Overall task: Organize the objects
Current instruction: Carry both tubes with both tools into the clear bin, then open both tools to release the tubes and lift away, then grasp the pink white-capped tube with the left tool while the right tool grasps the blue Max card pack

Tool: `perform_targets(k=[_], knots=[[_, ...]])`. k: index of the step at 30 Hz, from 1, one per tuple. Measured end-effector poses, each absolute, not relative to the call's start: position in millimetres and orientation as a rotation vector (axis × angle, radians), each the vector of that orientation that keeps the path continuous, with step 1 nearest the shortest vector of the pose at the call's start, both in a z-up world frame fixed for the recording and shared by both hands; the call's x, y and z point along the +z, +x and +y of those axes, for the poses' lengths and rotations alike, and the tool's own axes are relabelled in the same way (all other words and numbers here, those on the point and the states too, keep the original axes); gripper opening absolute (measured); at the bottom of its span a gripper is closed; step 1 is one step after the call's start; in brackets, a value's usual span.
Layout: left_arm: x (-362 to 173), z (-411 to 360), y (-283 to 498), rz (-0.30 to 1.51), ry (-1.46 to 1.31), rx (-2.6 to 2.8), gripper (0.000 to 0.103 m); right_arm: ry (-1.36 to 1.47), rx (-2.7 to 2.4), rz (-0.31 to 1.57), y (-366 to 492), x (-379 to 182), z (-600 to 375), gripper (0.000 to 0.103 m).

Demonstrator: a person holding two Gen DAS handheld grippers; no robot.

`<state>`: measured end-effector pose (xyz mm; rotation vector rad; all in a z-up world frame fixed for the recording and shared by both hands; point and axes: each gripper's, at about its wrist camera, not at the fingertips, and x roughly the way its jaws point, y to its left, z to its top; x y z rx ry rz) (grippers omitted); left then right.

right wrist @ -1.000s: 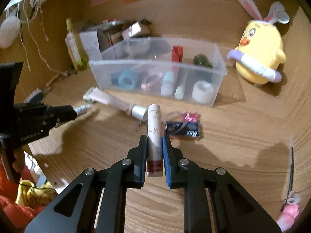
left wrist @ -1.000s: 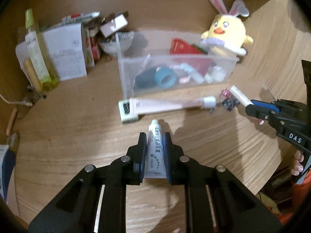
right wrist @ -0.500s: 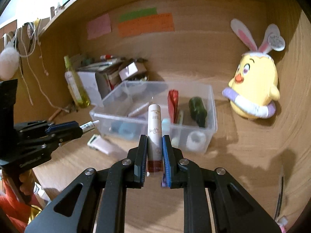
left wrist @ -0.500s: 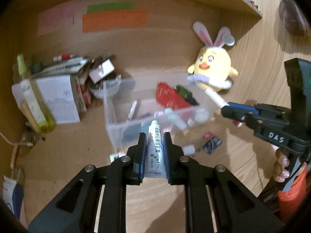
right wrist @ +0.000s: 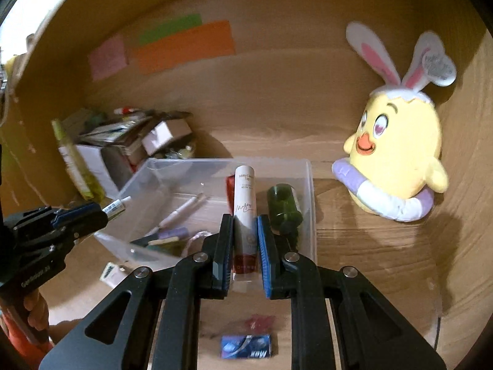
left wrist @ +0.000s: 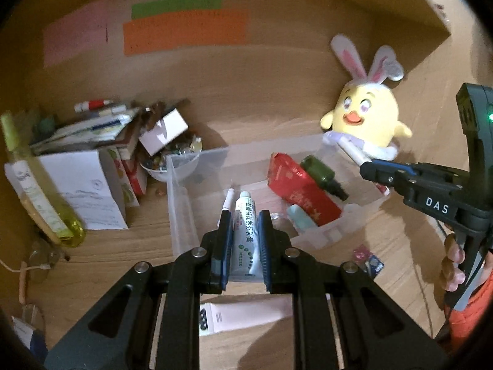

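My left gripper (left wrist: 244, 219) is shut on a small white ointment tube (left wrist: 245, 231) and hangs above the near left part of the clear plastic bin (left wrist: 181, 203). My right gripper (right wrist: 245, 225) is shut on a white and dark red cosmetic tube (right wrist: 245, 212) over the bin's (right wrist: 309, 191) near right side. Inside the bin lie a red packet (left wrist: 300, 185), a dark green bottle (right wrist: 283, 208), a pen (right wrist: 181, 211) and other small items. Each gripper shows in the other's view: the right gripper (left wrist: 366, 163) at the right, the left gripper (right wrist: 101, 211) at the left.
A pink tube (left wrist: 246, 314) lies on the wooden desk below my left gripper. A blue packet (right wrist: 246, 345) and a pink wrapper (right wrist: 258, 320) lie in front of the bin. A yellow chick plush (right wrist: 397, 154) sits at the right. Boxes, papers and a yellow-green bottle (left wrist: 37, 191) crowd the left.
Both grippers have risen off the desk and moved forward over the bin, each still holding its tube. The pink tube and blue packet now lie beneath them.
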<state>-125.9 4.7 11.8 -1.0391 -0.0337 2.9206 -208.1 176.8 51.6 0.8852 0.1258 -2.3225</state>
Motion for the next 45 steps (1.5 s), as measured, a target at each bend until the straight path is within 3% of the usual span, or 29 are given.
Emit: perform_targets(k=[19,23,26,28,34,45], knots=[[-9.6,-7.5,-154.0,-0.052,-1.136,2.892,0.017,1.013,-2.293,0.294,-227.2,15.4,142.1,0.015],[-1.7,-5.4,-143.6,-0.039,-1.105,2.886,0.027,0.993,-2.300,0.301,-217.1,23.0,147.2,0.030],[5.3,-3.7,-131.6,-0.020,-1.073,2.889,0.042,0.934,-2.330,0.323,-203.5,34.5,155.3,0.040],[9.5,-3.9,-122.7,-0.021,-1.054,2.894,0.062,0.899,-2.336,0.328,-193.8,42.8,162.8,0.046],[15.4,-4.8,-93.9,-0.001,-1.027,2.888,0.068,0.858,-2.330,0.297,-171.0,55.6,188.8,0.061],[-28.0,20.8,-75.5,0.149,-1.195,2.745,0.070,0.988,-2.272,0.315,-147.9,17.3,217.4,0.070]])
